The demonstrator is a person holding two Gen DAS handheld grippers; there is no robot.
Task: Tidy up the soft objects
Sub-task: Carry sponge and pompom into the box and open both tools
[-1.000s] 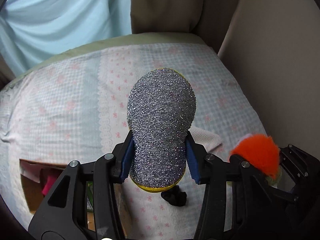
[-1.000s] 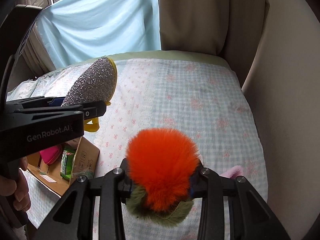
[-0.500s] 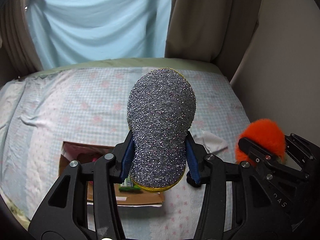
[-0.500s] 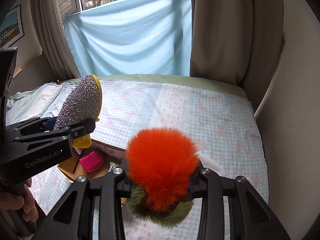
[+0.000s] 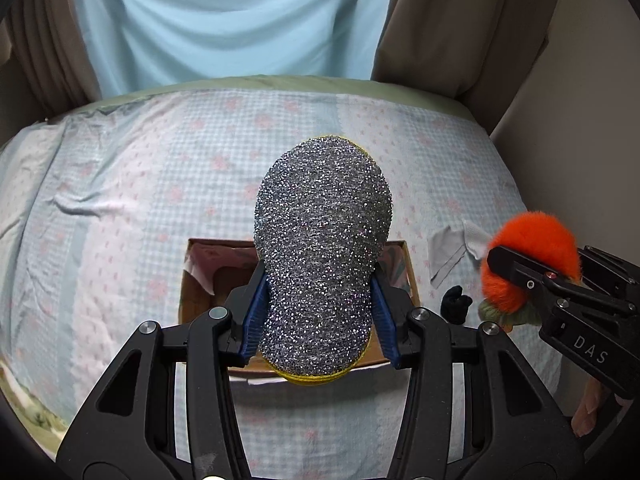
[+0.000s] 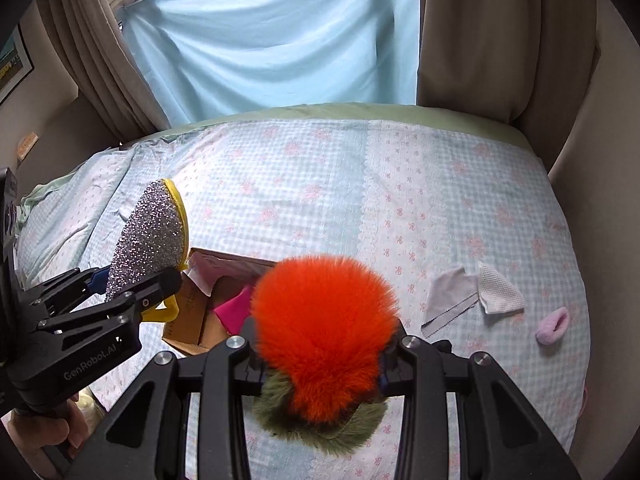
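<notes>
Our left gripper (image 5: 320, 316) squeezes the sparkly sponge (image 5: 324, 248). Our right gripper (image 6: 320, 360) squeezes the orange pom-pom (image 6: 320, 328). A second ago the box (image 5: 196, 300) sat off to the left; now it is right under the sponge, so we think we can soon drop both in. Only the right view shows the pink thing (image 6: 234, 312) inside the box, and the pink scrunchie (image 6: 554, 326) beside the cloths (image 6: 472, 292) on the bed (image 6: 320, 184).
</notes>
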